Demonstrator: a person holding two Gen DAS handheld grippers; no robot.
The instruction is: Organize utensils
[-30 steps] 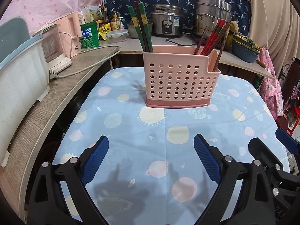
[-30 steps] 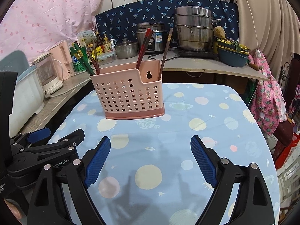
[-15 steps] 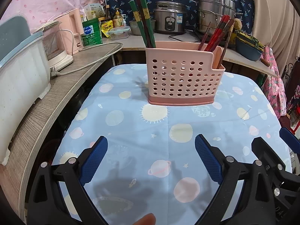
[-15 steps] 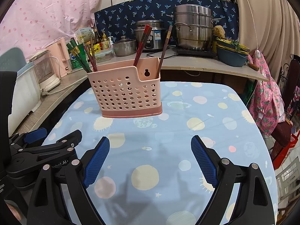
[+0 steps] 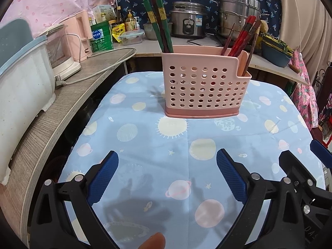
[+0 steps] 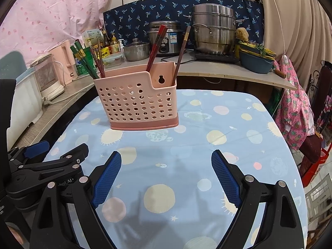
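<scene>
Since the earlier frames both views have shifted slightly: the pink utensil holder (image 5: 204,83) sits a little lower in the left wrist frame and nearer the left in the right wrist frame, and a fingertip (image 5: 153,241) has entered at the bottom edge of the left wrist view.

Holder stands upright on the planet-print tablecloth (image 5: 186,145), in the upper middle of the left wrist frame and upper left of centre in the right wrist frame (image 6: 137,101). Green chopsticks (image 5: 154,22) stand in its left end. Red chopsticks (image 5: 241,36) lean in the lower-walled right compartment, with darker brown sticks beside them.

Left gripper (image 5: 167,178): jaws wide apart, nothing between the blue pads, only cloth below. Right gripper (image 6: 166,179): jaws equally wide, nothing held. Both sit at the lower part of their frames, well apart from the holder. Each gripper shows at the edge of the other's view.

Counter behind carries a rice cooker (image 5: 189,21) and a steel steamer pot (image 5: 239,14).
</scene>
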